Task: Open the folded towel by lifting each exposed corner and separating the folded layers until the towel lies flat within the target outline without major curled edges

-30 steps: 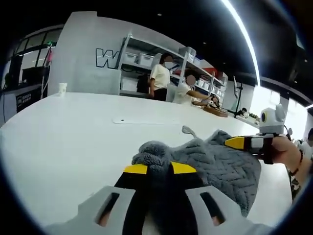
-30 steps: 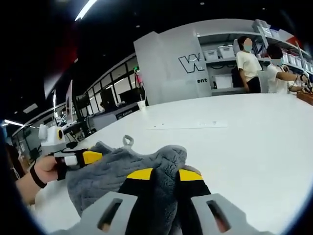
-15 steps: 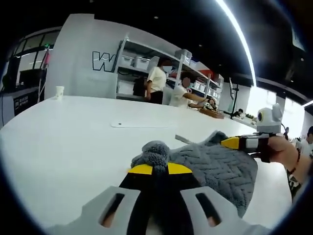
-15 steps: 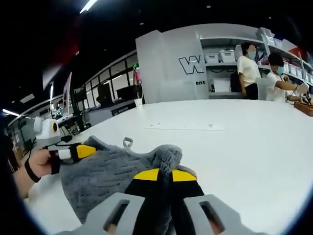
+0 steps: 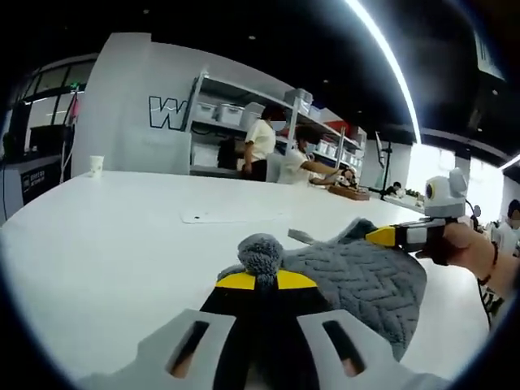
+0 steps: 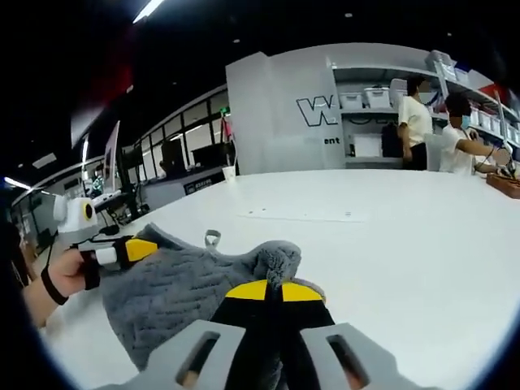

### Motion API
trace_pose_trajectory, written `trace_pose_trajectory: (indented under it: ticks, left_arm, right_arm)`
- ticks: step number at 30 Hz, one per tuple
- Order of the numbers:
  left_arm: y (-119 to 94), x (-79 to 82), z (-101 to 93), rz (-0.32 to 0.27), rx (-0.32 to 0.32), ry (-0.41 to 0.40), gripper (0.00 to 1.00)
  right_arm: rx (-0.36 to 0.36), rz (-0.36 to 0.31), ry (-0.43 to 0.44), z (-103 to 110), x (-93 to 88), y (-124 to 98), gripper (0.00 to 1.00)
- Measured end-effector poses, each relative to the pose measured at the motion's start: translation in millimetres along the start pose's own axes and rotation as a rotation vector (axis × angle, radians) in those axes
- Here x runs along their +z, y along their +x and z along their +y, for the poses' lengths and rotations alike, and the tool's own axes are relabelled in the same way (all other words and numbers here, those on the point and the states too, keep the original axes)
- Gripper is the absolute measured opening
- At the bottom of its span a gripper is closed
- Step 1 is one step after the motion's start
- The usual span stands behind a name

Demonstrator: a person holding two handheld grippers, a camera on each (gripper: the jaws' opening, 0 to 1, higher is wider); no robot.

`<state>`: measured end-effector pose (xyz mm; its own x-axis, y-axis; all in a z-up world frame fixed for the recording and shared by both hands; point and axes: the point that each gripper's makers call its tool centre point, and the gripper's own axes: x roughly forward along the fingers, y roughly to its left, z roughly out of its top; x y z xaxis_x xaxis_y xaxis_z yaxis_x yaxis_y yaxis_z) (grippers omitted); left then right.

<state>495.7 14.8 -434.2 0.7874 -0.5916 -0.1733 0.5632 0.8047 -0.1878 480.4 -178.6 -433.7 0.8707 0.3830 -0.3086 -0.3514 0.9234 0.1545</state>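
Observation:
A grey knitted towel (image 5: 357,280) hangs stretched between the two grippers above a white table (image 5: 106,236). In the left gripper view my left gripper (image 5: 258,281) is shut on one bunched corner of the towel, a fluffy tuft sticking up past the yellow tips. The right gripper (image 5: 388,236) comes in from the right, pinching another corner. In the right gripper view my right gripper (image 6: 274,291) is shut on a towel (image 6: 179,284) corner, and the left gripper (image 6: 134,249) holds the far corner at the left. A small hanging loop (image 6: 212,237) stands at the towel's upper edge.
A thin pale sheet (image 5: 231,216) lies flat on the table beyond the towel. A white cup (image 5: 96,166) stands at the far left edge. Two people (image 5: 280,154) work by shelves (image 5: 236,114) with bins at the back. A person's hand (image 6: 61,272) holds the left gripper.
Both grippers have closed tighter on their towel corners, the jaw gaps narrowing until the yellow tips meet. The views have shifted a little; the towel stays stretched between them.

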Motion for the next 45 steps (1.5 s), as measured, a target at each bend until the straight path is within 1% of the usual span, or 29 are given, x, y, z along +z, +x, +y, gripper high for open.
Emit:
trace_pose_trajectory:
  ticks: [4, 7, 16, 21, 23, 26, 29, 35, 38, 45]
  left_arm:
    - [-1.4, 1.4, -0.7, -0.003, -0.005, 0.0, 0.03]
    - [-1.9, 3.0, -1.4, -0.007, -0.006, 0.007, 0.03]
    - [-3.2, 4.8, -2.0, -0.015, -0.011, 0.016, 0.03]
    - [-3.7, 6.5, -2.5, -0.025, -0.015, 0.009, 0.03]
    - [-4.5, 6.6, -2.9, -0.023, -0.014, 0.016, 0.03]
    - [-5.3, 9.0, -3.9, -0.027, -0.016, 0.023, 0.03]
    - [-6.0, 10.7, -4.6, -0.03, -0.017, 0.027, 0.03]
    - [-7.2, 10.0, -5.5, -0.036, -0.023, 0.02, 0.03]
    - [-9.0, 8.8, -7.2, -0.038, -0.026, 0.02, 0.03]
    - [-12.5, 11.5, -7.1, -0.051, -0.032, 0.012, 0.03]
  right_arm:
    - [-0.002, 0.002, 0.017, 0.3, -0.7, -0.5, 0.0]
    - [-0.01, 0.001, -0.008, 1.3, 0.9, -2.2, 0.0]
    - [-0.01, -0.011, -0.005, 2.1, 4.6, -4.9, 0.0]
    - [-0.023, -0.024, -0.006, 1.5, 8.4, -6.4, 0.0]
    - [-0.021, -0.028, 0.004, 2.4, 9.2, -7.8, 0.0]
    - [-0.022, -0.028, -0.011, 2.8, 9.4, -9.0, 0.0]
    - [-0.018, -0.031, -0.003, 2.9, 10.0, -9.9, 0.0]
    - [-0.012, -0.037, 0.008, 3.4, 11.2, -11.9, 0.0]
    - [-0.013, -0.035, -0.004, 4.3, 11.0, -12.9, 0.0]
    - [-0.009, -0.051, -0.005, 7.3, 14.1, -15.9, 0.0]
